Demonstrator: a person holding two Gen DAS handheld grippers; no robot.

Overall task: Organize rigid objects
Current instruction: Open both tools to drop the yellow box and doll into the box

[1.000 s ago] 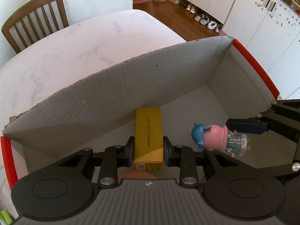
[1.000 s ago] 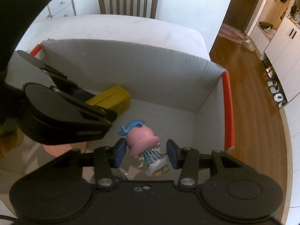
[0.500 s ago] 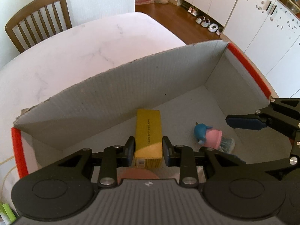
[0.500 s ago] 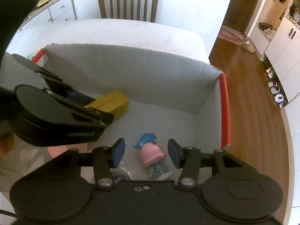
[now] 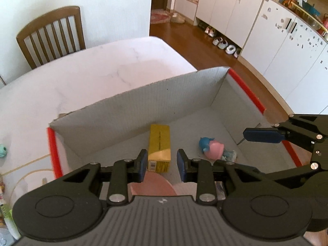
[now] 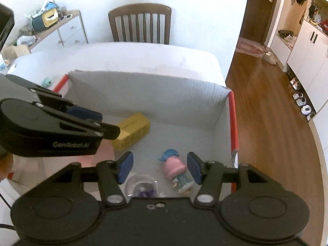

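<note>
The figurine [image 6: 175, 170] lies in the box [image 6: 155, 100] beneath the open right hand-held gripper [image 6: 160, 167].

Open grey cardboard box with red edges [image 5: 246, 90] mid-frame on white marble table [image 5: 82, 78], yellow rectangular carton [image 5: 159, 143] inside left of pink-and-blue toy figurine [image 5: 213, 149], brown wooden chair [image 5: 51, 34] upper left behind table

Both wrist cameras are looking steeply down from close above into the cardboard box [image 5: 143, 102], left camera from its near-left, right from its near-right, sharing the yellow carton [image 6: 133, 130] and figurine [image 5: 213, 149].
</note>
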